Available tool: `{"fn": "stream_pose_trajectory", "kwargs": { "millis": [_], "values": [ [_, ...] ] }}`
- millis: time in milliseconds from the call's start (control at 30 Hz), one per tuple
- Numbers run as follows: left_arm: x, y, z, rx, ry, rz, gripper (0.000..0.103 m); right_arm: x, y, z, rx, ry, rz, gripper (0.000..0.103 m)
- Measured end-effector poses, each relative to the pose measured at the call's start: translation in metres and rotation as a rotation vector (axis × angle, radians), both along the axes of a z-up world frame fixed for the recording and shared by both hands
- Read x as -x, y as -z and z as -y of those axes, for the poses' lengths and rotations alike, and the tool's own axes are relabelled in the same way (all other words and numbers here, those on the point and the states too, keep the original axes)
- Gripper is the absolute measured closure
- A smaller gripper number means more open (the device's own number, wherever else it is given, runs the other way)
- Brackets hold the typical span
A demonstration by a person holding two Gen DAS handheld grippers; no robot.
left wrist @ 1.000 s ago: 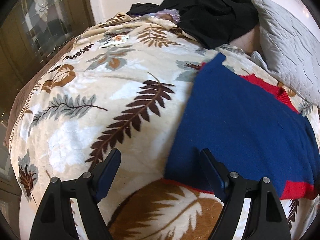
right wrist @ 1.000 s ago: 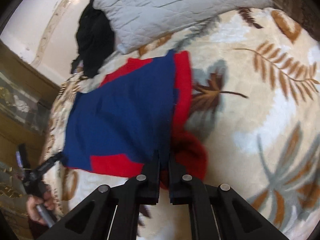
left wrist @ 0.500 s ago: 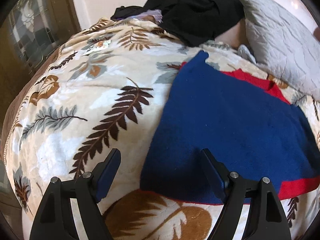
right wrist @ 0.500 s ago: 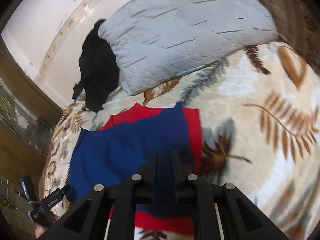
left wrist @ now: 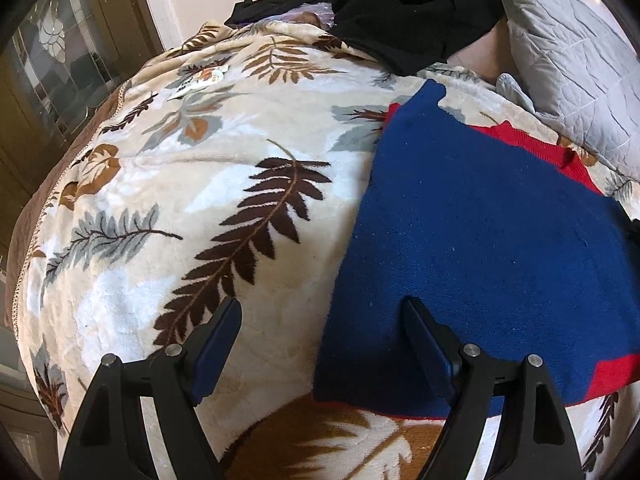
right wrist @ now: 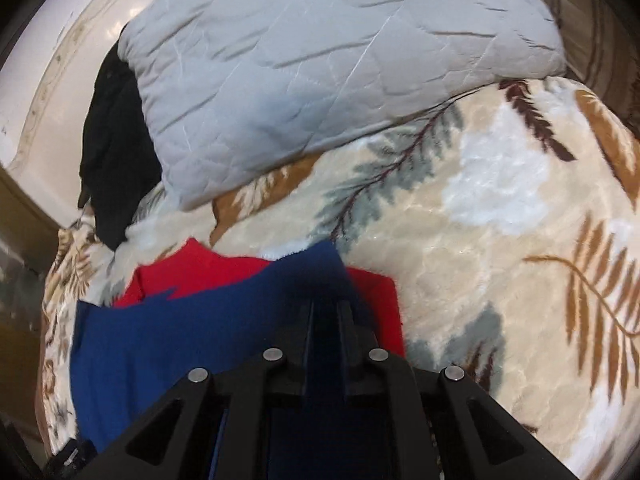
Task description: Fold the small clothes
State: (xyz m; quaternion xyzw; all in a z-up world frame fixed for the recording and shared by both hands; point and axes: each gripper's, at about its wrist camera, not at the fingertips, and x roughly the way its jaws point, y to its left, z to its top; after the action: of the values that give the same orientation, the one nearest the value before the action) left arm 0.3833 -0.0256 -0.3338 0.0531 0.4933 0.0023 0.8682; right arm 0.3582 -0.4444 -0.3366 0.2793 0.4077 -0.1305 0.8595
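Note:
A blue and red knit garment (left wrist: 480, 240) lies on the leaf-patterned blanket (left wrist: 200, 200). My left gripper (left wrist: 320, 312) is open and empty, its jaws straddling the garment's near left edge just above it. My right gripper (right wrist: 325, 308) is shut on a fold of the blue garment (right wrist: 180, 332) and holds the blue layer over the red part (right wrist: 192, 268). The pinched edge runs between the fingers, hidden lower down by the gripper body.
A grey quilted pillow (right wrist: 320, 60) lies at the head of the bed, also in the left wrist view (left wrist: 568, 48). A heap of black clothes (left wrist: 400, 4) sits beside it. A glass-fronted cabinet (left wrist: 52, 60) stands beyond the bed's left edge.
My right gripper has carried the garment's edge up and across toward the pillow, folding blue over red. The left gripper stayed open, shifting slightly along the garment's left edge.

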Motion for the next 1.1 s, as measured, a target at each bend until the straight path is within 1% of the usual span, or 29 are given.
{"fn": "stream_pose_trajectory", "kwargs": {
  "millis": [33,100,133,167,200,233,267,300,333,400,433,533,600,667,733,833,900,1033,1100],
  "values": [
    [0.001,-0.002,0.0,-0.005,-0.004,0.006,0.019,0.003,-0.004,-0.003,0.001,-0.002,0.007,0.086],
    [0.002,-0.004,-0.002,-0.007,-0.006,0.014,0.019,0.017,-0.017,-0.017,0.035,-0.018,0.04,0.085],
    [0.003,-0.003,-0.002,-0.02,-0.005,0.014,0.019,0.021,-0.02,-0.023,0.033,-0.039,0.052,0.085],
    [0.003,-0.002,-0.002,-0.032,-0.004,0.012,0.019,0.027,-0.021,-0.03,0.011,-0.078,0.058,0.085],
    [0.003,0.001,-0.003,-0.043,-0.002,0.004,0.019,0.03,-0.018,-0.035,-0.013,-0.123,0.043,0.085],
    [0.003,0.004,-0.006,-0.04,-0.004,-0.01,0.019,0.034,-0.016,-0.04,-0.016,-0.149,0.016,0.085],
    [0.003,0.007,-0.009,-0.029,-0.012,-0.022,0.019,0.038,-0.011,-0.043,-0.001,-0.154,-0.019,0.085],
    [0.003,0.008,-0.011,-0.018,-0.018,-0.028,0.019,0.04,-0.005,-0.042,0.025,-0.139,-0.061,0.087],
    [0.003,0.007,-0.014,0.004,-0.027,-0.033,0.019,0.041,0.001,-0.036,0.04,-0.108,-0.094,0.087],
    [0.004,0.003,-0.016,0.018,-0.03,-0.031,0.019,0.044,0.0,-0.031,0.017,-0.061,-0.09,0.085],
    [0.005,0.002,-0.017,0.019,-0.035,-0.028,0.019,0.042,-0.006,-0.035,0.01,-0.069,-0.08,0.085],
    [0.005,-0.004,-0.024,0.04,-0.06,-0.019,0.019,0.022,-0.023,-0.075,0.017,-0.22,-0.034,0.085],
    [0.004,-0.006,-0.03,0.047,-0.074,-0.018,0.019,0.002,-0.034,-0.115,0.008,-0.341,0.003,0.085],
    [0.004,-0.006,-0.035,0.044,-0.081,-0.021,0.019,-0.022,-0.036,-0.153,-0.039,-0.449,0.015,0.085],
    [0.003,-0.004,-0.037,0.043,-0.069,-0.035,0.019,-0.048,-0.031,-0.187,-0.092,-0.524,0.001,0.085],
    [0.001,0.001,-0.04,0.043,-0.05,-0.057,0.019,-0.087,-0.014,-0.227,-0.13,-0.582,-0.038,0.085],
    [0.001,0.001,-0.042,0.055,-0.046,-0.063,0.019,-0.106,-0.005,-0.248,-0.148,-0.593,-0.065,0.085],
    [-0.002,0.003,-0.044,0.067,-0.041,-0.073,0.019,-0.144,0.002,-0.267,-0.144,-0.557,-0.038,0.085],
    [-0.002,0.003,-0.044,0.071,-0.035,-0.077,0.019,-0.161,0.001,-0.268,-0.192,-0.535,-0.015,0.085]
  ]
}}
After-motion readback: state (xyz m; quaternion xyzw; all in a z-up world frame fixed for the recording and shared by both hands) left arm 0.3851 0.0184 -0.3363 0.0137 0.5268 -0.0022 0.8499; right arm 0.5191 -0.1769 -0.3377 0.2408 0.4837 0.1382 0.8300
